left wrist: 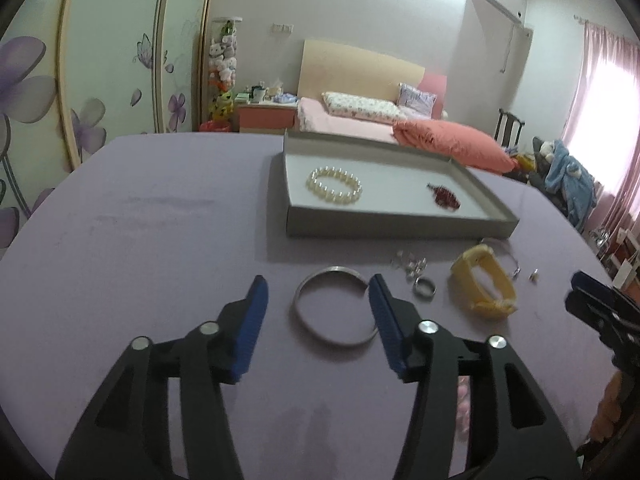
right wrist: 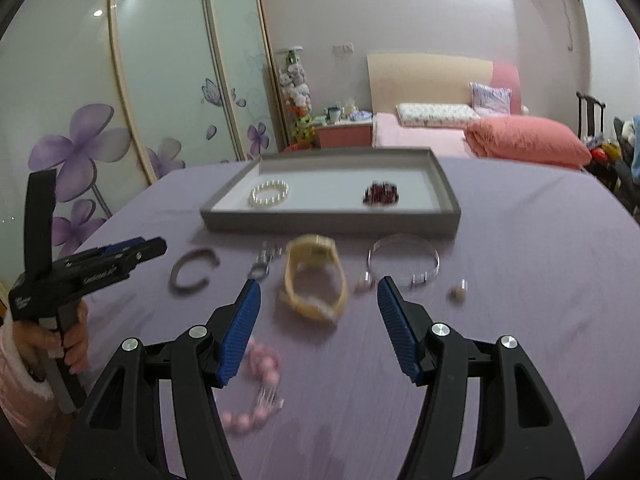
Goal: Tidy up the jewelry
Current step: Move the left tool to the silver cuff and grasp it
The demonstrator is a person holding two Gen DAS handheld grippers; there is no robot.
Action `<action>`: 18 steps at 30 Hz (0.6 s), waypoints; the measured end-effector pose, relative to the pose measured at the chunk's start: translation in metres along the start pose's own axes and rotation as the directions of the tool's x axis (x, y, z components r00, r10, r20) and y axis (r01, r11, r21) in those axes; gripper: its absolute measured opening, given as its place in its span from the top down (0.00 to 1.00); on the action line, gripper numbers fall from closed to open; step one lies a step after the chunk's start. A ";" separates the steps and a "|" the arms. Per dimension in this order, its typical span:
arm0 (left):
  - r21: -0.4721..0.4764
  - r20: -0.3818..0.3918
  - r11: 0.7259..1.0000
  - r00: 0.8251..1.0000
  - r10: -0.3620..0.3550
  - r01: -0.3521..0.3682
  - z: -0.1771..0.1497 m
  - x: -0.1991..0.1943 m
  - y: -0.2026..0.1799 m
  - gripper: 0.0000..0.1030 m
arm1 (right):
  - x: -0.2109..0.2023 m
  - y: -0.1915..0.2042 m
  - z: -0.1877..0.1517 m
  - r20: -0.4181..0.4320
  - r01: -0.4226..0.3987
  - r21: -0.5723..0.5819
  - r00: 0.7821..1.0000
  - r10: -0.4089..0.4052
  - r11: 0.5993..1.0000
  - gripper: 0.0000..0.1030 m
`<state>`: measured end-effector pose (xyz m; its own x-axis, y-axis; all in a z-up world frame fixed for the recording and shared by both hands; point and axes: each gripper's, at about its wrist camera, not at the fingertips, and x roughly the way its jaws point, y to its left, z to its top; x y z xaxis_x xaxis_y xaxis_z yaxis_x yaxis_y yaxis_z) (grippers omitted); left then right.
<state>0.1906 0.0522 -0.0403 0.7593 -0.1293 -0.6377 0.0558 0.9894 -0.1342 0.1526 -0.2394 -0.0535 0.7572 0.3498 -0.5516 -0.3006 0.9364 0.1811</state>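
Observation:
A grey tray (left wrist: pixel 400 226) (right wrist: pixel 328 222) on the purple table holds a pearl bracelet (left wrist: pixel 335 185) (right wrist: pixel 269 193) and a dark red piece (left wrist: pixel 445 197) (right wrist: pixel 381 194). My left gripper (left wrist: pixel 318 284) (right wrist: pixel 158 246) is open, and a thick silver bangle (left wrist: pixel 332 269) (right wrist: pixel 176 276) lies flat between its blue pads, not pressed. My right gripper (right wrist: pixel 319 282) (left wrist: pixel 580 288) is open just before a yellow watch (right wrist: pixel 312 250) (left wrist: pixel 500 280). Under its left finger lies a pink bead bracelet (right wrist: pixel 264 376).
Loose on the cloth are a small ring (left wrist: pixel 425 288) (right wrist: pixel 260 268), small silver pieces (left wrist: pixel 412 266), a thin silver bangle (right wrist: pixel 400 239) and a stud (right wrist: pixel 458 292). A hand in a pink sleeve (right wrist: pixel 24 364) holds the left gripper. A bed stands beyond the table.

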 end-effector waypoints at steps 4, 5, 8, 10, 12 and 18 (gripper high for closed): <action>0.038 -0.050 0.999 0.999 0.022 -0.020 -0.007 0.008 -0.006 0.35 | -0.002 0.000 -0.016 -0.026 -0.009 0.042 1.000 0.011 0.999 0.40; 0.049 -0.072 0.999 0.997 0.020 -0.017 -0.008 0.011 -0.008 0.34 | -0.001 0.000 -0.017 -0.033 -0.011 0.050 0.999 0.013 0.999 0.40; 0.067 -0.095 0.997 0.995 0.031 -0.024 -0.009 0.016 -0.013 0.29 | -0.002 -0.002 -0.021 -0.035 -0.012 0.061 0.999 0.014 0.998 0.40; 0.103 -0.111 0.994 0.992 0.053 -0.042 -0.010 0.019 -0.017 0.26 | -0.004 -0.003 -0.022 -0.030 -0.016 0.064 0.999 0.018 0.998 0.40; 0.163 -0.135 0.985 0.988 0.076 -0.053 -0.011 0.023 -0.022 0.26 | -0.006 -0.003 -0.021 -0.022 -0.019 0.065 1.000 0.021 0.998 0.40; 0.261 -0.211 0.965 0.975 0.064 -0.007 -0.008 0.043 -0.024 0.26 | -0.007 -0.004 -0.019 -0.015 -0.026 0.068 1.000 0.027 0.997 0.40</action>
<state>0.2169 0.0226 -0.0701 0.6072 -0.0766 -0.7908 0.2178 0.9733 0.0730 0.1377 -0.2463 -0.0661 0.7402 0.3742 -0.5586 -0.2797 0.9269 0.2503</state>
